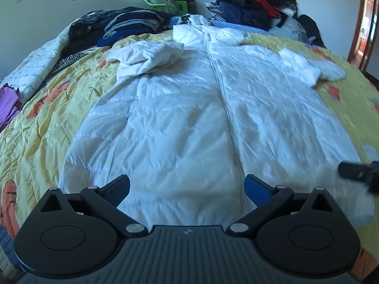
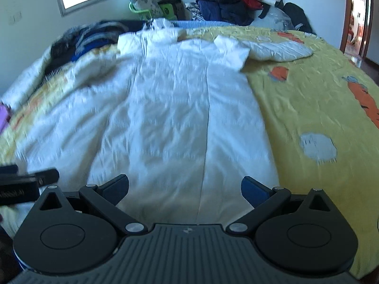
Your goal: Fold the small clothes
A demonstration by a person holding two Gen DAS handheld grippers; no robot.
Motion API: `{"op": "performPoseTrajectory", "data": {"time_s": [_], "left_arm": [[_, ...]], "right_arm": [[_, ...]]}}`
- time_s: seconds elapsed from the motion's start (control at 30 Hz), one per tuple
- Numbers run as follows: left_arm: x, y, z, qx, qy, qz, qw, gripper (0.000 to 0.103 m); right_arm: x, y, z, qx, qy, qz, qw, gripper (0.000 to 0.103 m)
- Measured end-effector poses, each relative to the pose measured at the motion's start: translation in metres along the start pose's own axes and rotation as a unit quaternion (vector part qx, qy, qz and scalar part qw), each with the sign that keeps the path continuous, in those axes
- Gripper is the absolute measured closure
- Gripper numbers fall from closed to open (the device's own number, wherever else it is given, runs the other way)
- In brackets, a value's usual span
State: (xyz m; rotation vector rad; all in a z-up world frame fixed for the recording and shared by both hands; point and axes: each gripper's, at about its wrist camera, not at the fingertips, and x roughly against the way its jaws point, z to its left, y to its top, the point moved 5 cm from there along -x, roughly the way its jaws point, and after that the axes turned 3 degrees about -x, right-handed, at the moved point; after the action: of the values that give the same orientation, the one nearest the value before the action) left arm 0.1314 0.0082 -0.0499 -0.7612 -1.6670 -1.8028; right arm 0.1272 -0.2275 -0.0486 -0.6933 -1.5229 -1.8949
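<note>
A white quilted jacket [image 1: 184, 118] lies flat on the yellow bedspread [image 1: 47, 118], zip up the middle, collar at the far end. Its left sleeve [image 1: 146, 56] is bunched up; its right sleeve [image 1: 305, 66] lies out to the right. My left gripper [image 1: 187, 189] is open and empty, over the jacket's near hem. My right gripper [image 2: 184, 189] is open and empty, over the hem on the jacket's [image 2: 170, 108] right side. The right gripper's tip shows in the left wrist view [image 1: 355, 170], and the left gripper's in the right wrist view [image 2: 35, 177].
Dark folded clothes [image 1: 123, 26] are stacked at the far left of the bed. A pile of red and dark clothes [image 1: 248, 2] stands at the far end. Purple cloth [image 1: 8, 104] lies at the left edge. A doorway [image 2: 357, 16] is at the right.
</note>
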Motion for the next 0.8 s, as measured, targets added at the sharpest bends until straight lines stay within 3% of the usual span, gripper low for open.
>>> {"op": "performPoseTrajectory", "data": {"time_s": [0.17, 0.3, 0.43, 0.57, 0.63, 0.8], "left_arm": [[-0.01, 0.03, 0.016, 0.034, -0.007, -0.023, 0.9991, 0.0], [-0.02, 0.063, 0.04, 0.084, -0.024, -0.065, 0.9941, 0.0], [-0.053, 0.089, 0.064, 0.103, 0.011, -0.1, 0.9896, 0.0], [-0.096, 0.096, 0.083, 0.14, 0.005, -0.108, 0.9842, 0.0], [-0.123, 0.093, 0.091, 0.162, 0.01, -0.098, 0.982, 0.0], [-0.171, 0.083, 0.097, 0.179, 0.007, -0.071, 0.9813, 0.0]], "right_arm": [[-0.012, 0.061, -0.013, 0.002, 0.021, -0.028, 0.999, 0.001], [-0.033, 0.13, -0.016, 0.025, 0.041, -0.059, 0.997, 0.0], [-0.077, 0.203, -0.011, 0.035, 0.1, -0.079, 0.991, 0.0], [-0.155, 0.285, -0.003, 0.016, 0.16, -0.063, 0.985, 0.001], [-0.194, 0.321, -0.005, -0.015, 0.165, -0.064, 0.984, 0.0], [-0.325, 0.393, -0.029, -0.165, 0.185, -0.026, 0.968, 0.003]]}}
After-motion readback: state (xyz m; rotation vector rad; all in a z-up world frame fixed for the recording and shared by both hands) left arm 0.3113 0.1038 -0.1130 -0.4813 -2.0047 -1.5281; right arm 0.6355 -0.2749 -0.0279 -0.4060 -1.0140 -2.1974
